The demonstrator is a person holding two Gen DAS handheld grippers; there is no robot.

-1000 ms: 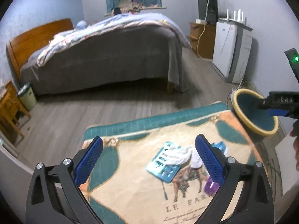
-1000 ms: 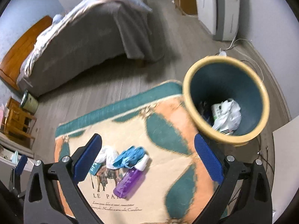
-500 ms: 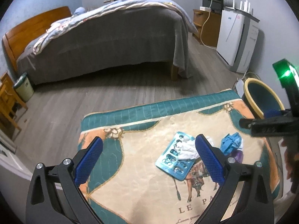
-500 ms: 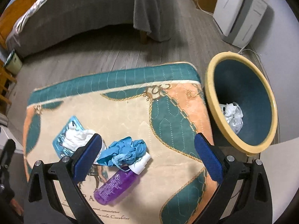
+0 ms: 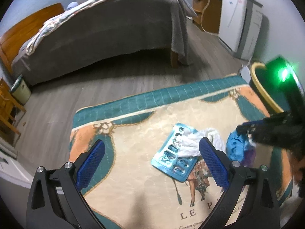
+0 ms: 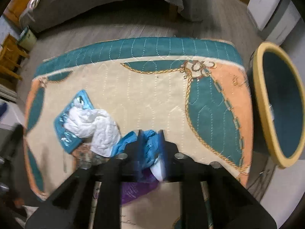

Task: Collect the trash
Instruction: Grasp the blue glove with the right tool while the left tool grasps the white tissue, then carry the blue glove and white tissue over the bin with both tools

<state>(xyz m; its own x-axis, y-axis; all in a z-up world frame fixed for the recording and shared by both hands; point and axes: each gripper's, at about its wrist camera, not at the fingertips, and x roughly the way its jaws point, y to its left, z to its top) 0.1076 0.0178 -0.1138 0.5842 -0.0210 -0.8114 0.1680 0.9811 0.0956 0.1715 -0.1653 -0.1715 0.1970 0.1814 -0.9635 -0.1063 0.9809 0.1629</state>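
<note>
Bedroom floor of grey boards carried a patterned rug [image 6: 144,87], with a bed [image 5: 106,34] on the far side and a yellow-rimmed bin [image 6: 280,103] just off the rug's right edge. Near the rug's near edge lay a blister pack [image 6: 66,122], a white tissue [image 6: 95,126], a blue glove [image 6: 150,145] and a purple bottle [image 6: 137,189], bunched together. The right tool [image 6: 150,147] had pinched narrow on the glove. The left tool [image 5: 152,162] hung wide, holding nothing. The pickup step looked in hand; next would likely be lifting the glove clear and carrying it right, over the bin.
</note>
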